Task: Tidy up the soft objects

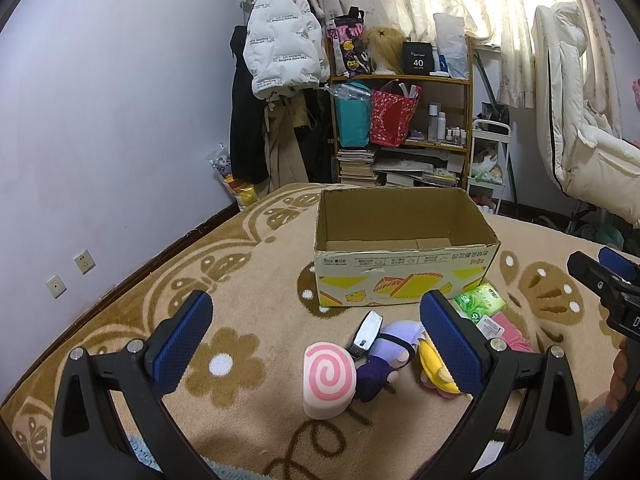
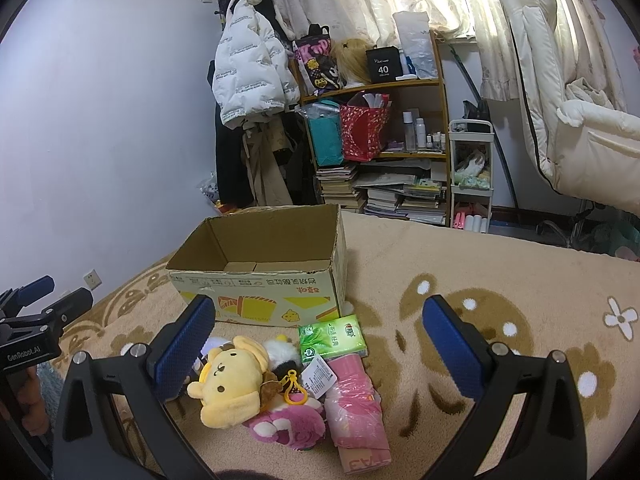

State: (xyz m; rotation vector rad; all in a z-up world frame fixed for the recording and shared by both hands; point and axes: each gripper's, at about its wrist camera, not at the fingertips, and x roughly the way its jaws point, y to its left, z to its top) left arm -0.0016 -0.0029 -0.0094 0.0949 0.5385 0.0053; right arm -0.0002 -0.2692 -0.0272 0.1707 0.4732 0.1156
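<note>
An empty open cardboard box (image 1: 404, 268) (image 2: 260, 280) stands on the beige patterned blanket (image 1: 248, 308). In front of it lie a pink swirl cushion (image 1: 329, 378), a purple plush (image 1: 386, 356), a yellow plush (image 2: 230, 380) (image 1: 434, 364), a dark pink plush (image 2: 286, 426), a green tissue pack (image 2: 331, 338) (image 1: 480, 302) and a pink wrapped packet (image 2: 354, 404). My left gripper (image 1: 316, 344) hovers open above the swirl cushion and purple plush. My right gripper (image 2: 320, 348) hovers open over the yellow plush, tissue pack and pink packet. Neither holds anything.
A small silver-black device (image 1: 365, 334) lies between the cushion and the box. Behind the bed stand a cluttered wooden shelf (image 1: 400, 116), hanging coats (image 1: 280, 48), a white trolley (image 2: 470, 176) and a padded white chair (image 2: 580, 128). Bare blanket (image 2: 500, 280) lies right of the box.
</note>
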